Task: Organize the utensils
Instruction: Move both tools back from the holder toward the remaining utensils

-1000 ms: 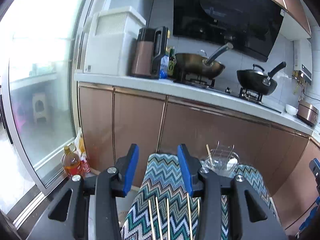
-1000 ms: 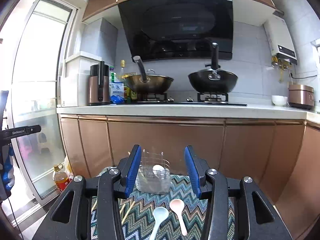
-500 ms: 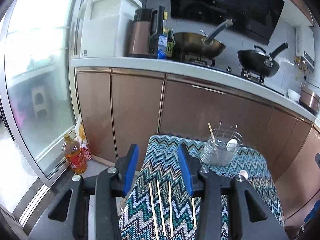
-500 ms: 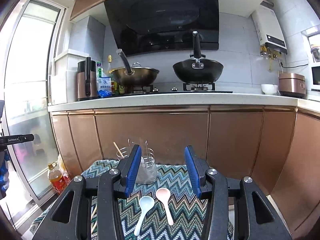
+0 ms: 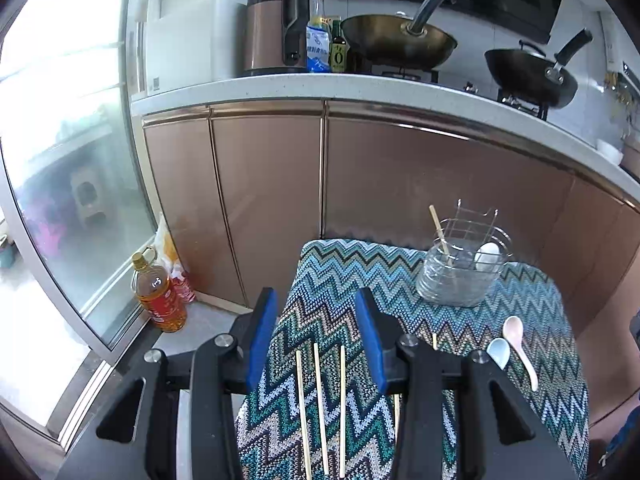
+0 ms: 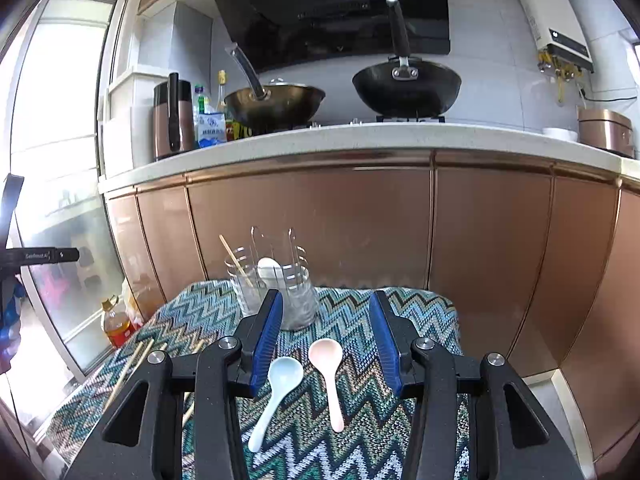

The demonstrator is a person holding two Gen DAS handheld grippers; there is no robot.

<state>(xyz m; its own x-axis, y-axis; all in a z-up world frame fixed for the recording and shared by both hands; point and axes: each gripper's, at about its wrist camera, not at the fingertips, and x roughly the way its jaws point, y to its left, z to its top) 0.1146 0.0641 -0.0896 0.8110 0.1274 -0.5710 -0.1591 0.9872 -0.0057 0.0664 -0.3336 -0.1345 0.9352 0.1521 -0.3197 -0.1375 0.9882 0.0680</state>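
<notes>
While both tongs hover spread and empty, left tongs [image 5: 316, 336] over the chopsticks [image 5: 320, 404], right tongs [image 6: 326, 336] over the blue spoon [image 6: 276, 396] and pink spoon [image 6: 328, 376], a slanted grasp could roll thin chopsticks off the surface [image 5: 552, 360], short of the holder [image 5: 464, 268].
</notes>
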